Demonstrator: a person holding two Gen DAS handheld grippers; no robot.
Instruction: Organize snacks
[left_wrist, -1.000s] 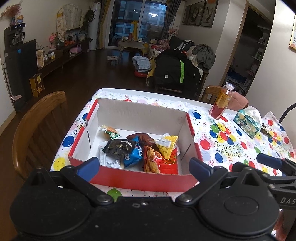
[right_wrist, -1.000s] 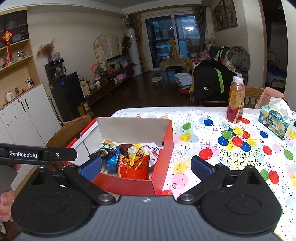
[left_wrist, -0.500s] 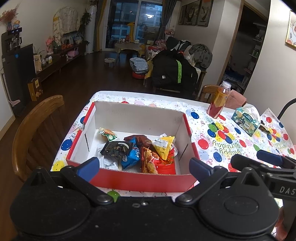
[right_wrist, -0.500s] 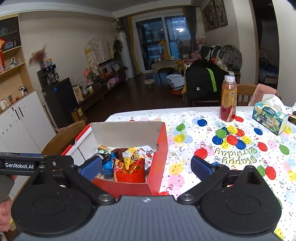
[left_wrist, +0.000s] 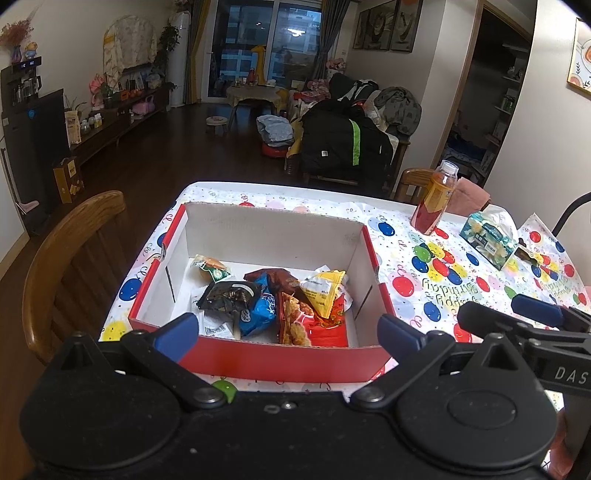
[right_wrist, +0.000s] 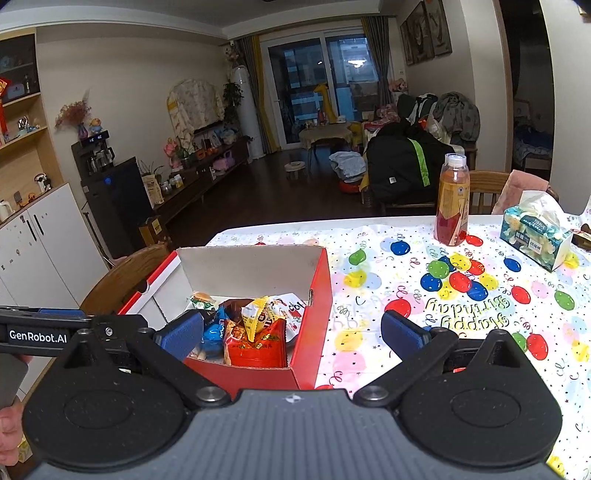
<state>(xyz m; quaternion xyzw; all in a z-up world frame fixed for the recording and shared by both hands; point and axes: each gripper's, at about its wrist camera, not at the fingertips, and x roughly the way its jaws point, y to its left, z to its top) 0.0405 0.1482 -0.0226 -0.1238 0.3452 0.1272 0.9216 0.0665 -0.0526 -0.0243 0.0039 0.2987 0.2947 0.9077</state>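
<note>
A red cardboard box (left_wrist: 284, 362) (right_wrist: 314, 306) with white inner walls stands on the balloon-print tablecloth. Inside lie several snack packets: a yellow one (left_wrist: 323, 291) (right_wrist: 255, 317), a red one (left_wrist: 310, 325) (right_wrist: 255, 347), a blue one (left_wrist: 260, 310), a black one (left_wrist: 229, 295) and a small burger-print one (left_wrist: 210, 267). My left gripper (left_wrist: 288, 330) hovers open before the box's near wall, holding nothing. My right gripper (right_wrist: 291, 330) is open too, above the box's right wall, empty. The right gripper's arm (left_wrist: 524, 325) shows at the right of the left wrist view.
An orange drink bottle (right_wrist: 452, 201) (left_wrist: 434, 203) and a tissue pack (right_wrist: 535, 230) (left_wrist: 487, 236) stand at the table's far right. A wooden chair (left_wrist: 70, 254) is at the table's left side, another chair (right_wrist: 484, 188) behind the bottle. A hand (right_wrist: 9, 432) holds the left tool.
Both grippers have pulled back and risen slightly from the box; it looks smaller and farther. Both stay open. The snacks have not moved.
</note>
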